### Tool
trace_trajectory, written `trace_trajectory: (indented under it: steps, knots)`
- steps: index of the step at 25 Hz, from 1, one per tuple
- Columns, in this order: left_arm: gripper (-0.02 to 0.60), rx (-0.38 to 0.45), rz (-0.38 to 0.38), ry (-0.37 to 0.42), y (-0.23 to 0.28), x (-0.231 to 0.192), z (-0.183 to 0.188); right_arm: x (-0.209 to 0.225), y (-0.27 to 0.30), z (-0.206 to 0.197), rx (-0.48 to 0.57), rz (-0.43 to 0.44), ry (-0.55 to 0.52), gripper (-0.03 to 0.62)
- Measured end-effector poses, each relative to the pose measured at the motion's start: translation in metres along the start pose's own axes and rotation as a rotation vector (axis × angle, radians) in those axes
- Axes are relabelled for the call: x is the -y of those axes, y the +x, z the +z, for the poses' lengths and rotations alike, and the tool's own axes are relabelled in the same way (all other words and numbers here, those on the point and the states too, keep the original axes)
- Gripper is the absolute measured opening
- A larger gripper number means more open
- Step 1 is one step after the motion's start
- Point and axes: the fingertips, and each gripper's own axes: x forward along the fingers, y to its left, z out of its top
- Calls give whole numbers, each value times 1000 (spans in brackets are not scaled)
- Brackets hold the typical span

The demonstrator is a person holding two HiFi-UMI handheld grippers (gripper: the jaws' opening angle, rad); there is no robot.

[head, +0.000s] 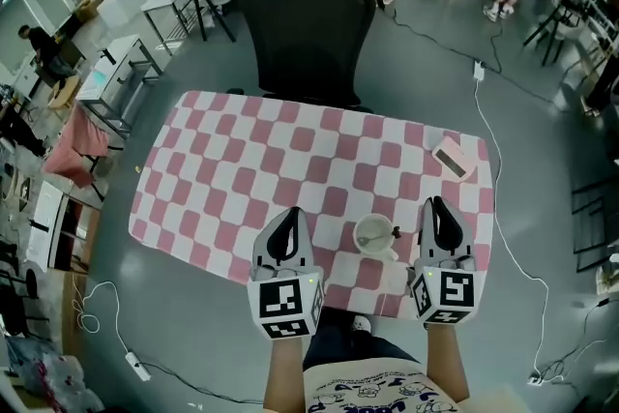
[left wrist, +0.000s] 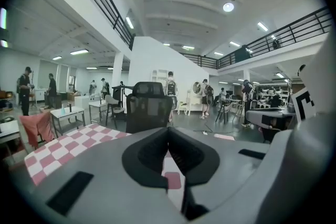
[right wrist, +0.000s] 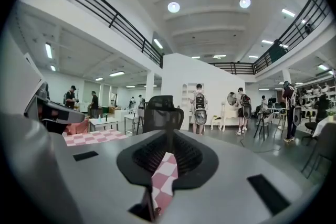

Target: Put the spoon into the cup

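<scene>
The cup (head: pixel 373 235) stands on the table (head: pixel 242 160), near its front edge, on a pink and white checked cloth (head: pixel 319 150). It is between the left tool (head: pixel 292 212) and the right tool (head: pixel 437 202), and neither tool touches it. The spoon (head: pixel 387 231) seems to be inside the cup, with a thin end over the right rim, but it is too small to be sure. In each gripper view the two jaws meet at their tips, with nothing between them; only the cloth shows through the gap behind the tips. A flat pinkish thing (head: pixel 453 157) lies near the far right corner. A black office chair (head: pixel 305 14) stands behind the table.
</scene>
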Motion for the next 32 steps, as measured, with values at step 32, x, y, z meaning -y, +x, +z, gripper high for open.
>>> trace_trajectory:
  steps: [32]
  knots:
    - [14,214,24,79,-74,41,90,8,-62,94,204,60,3,17]
